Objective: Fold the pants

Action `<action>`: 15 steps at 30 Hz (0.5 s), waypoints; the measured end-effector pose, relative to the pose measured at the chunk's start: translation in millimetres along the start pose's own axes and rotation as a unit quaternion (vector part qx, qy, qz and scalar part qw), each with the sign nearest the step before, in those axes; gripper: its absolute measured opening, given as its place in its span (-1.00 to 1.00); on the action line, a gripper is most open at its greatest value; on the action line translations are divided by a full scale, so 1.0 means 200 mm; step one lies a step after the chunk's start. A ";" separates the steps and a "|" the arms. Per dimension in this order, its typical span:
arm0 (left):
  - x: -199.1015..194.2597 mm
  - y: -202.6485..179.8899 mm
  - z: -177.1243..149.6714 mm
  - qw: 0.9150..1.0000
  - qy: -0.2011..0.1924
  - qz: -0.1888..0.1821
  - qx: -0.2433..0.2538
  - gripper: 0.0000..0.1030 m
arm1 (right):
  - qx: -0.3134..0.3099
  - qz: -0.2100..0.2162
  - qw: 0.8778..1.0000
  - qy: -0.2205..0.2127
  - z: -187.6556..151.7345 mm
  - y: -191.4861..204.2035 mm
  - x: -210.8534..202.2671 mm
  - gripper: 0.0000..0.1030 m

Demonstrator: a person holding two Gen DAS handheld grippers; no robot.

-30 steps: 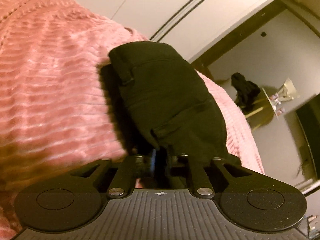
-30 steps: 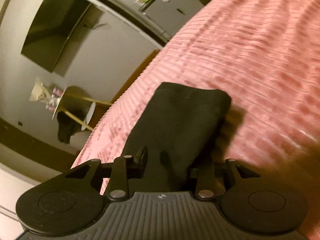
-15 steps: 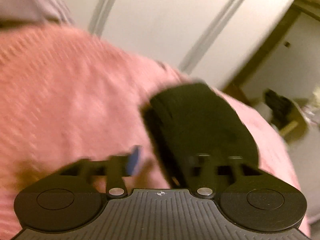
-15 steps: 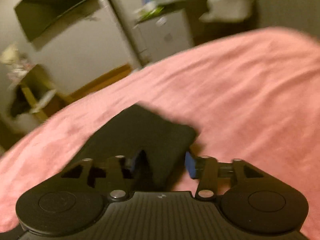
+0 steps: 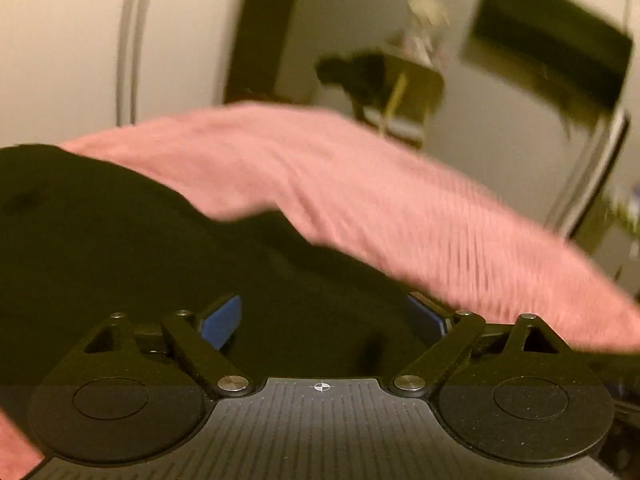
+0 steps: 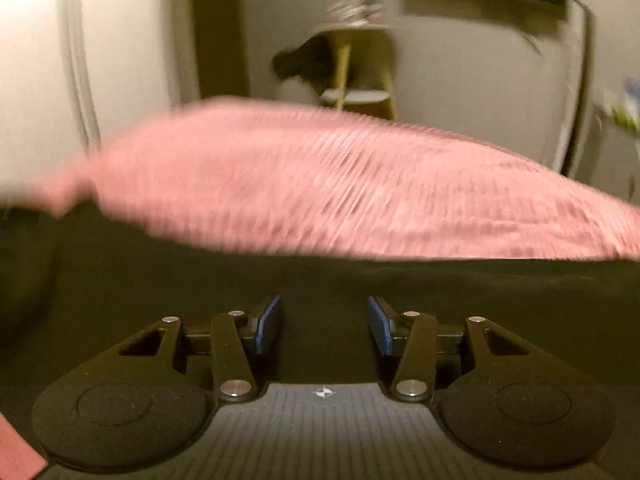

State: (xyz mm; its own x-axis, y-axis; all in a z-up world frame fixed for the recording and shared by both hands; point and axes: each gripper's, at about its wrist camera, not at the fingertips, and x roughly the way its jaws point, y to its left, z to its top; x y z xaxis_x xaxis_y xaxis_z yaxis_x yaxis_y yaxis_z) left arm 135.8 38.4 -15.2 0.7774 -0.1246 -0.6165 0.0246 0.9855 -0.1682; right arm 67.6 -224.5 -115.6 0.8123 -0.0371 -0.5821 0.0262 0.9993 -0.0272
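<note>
Each gripper, left [image 5: 328, 320] and right [image 6: 325, 322], is built of matte black linkages, fitted with blue pads [image 6: 267, 324] (silver screws at pivots) and ribbed housing.

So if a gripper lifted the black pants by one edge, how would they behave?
The pants would probably droop and unfold: they lie limp, following the soft pink blanket. They look thick and matte, so likely not slippery between the blue pads. No risk of rolling or breaking.
</note>
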 end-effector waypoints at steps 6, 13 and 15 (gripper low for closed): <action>0.16 -0.04 -0.17 0.993 -0.003 0.093 0.076 0.91 | 0.047 -0.082 0.995 -0.031 -0.01 -0.25 -0.01 -0.06; 0.11 0.11 -0.12 0.991 -0.009 0.131 -0.009 0.87 | 0.219 -0.296 0.930 -0.027 -0.09 -0.84 -0.26 0.17; 0.11 0.10 -0.13 0.991 -0.007 0.136 0.001 0.87 | 0.287 -0.304 0.907 -0.042 -0.14 -1.00 -0.39 0.22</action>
State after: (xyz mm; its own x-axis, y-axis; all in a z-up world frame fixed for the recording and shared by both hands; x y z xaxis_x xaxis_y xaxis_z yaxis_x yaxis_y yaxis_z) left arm 136.5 52.7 -52.8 0.7637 0.1462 -0.6288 -0.1850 0.9827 0.0038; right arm -17.8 -421.2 -87.9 0.5872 -0.6067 -0.5358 0.7641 0.6339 0.1195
